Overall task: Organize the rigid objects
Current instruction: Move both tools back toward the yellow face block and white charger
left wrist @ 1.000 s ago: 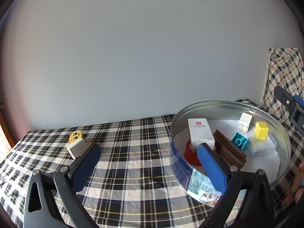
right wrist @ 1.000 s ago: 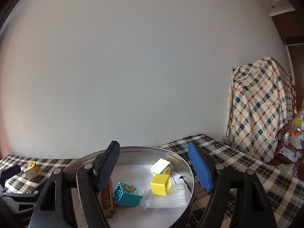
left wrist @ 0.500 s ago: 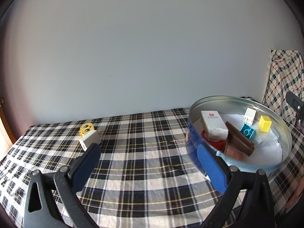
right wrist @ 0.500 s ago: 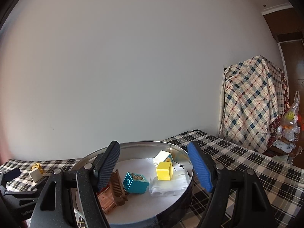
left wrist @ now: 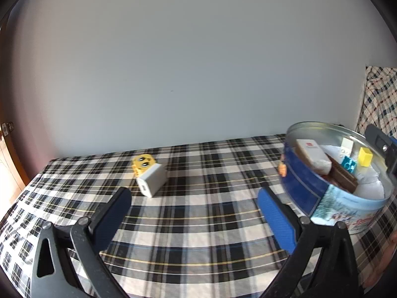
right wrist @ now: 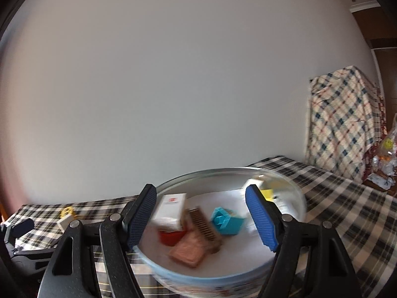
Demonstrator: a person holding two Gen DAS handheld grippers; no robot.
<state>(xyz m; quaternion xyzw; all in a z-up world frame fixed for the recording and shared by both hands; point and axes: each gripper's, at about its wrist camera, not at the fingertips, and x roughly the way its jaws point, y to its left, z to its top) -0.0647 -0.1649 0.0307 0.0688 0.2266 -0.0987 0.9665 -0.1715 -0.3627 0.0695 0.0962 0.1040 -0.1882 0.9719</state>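
Note:
A round blue tin stands on the checked cloth. In it lie a white box, a brown comb, a teal block, a yellow block and a white block. Left of it on the cloth, a white charger leans against a yellow face block. My left gripper is open and empty, with the charger just beyond its left finger. My right gripper is also open, with the tin beyond its tips and nothing between the pads.
A pale wall closes off the back of the cloth. Something draped in plaid fabric stands at the right, with bags beyond it. A wooden frame lies at the far left. A person's hand shows at the lower right.
In the left wrist view the tin has slid to the right edge and the charger has come toward the middle. In the right wrist view the tin sits lower and is now blurred.

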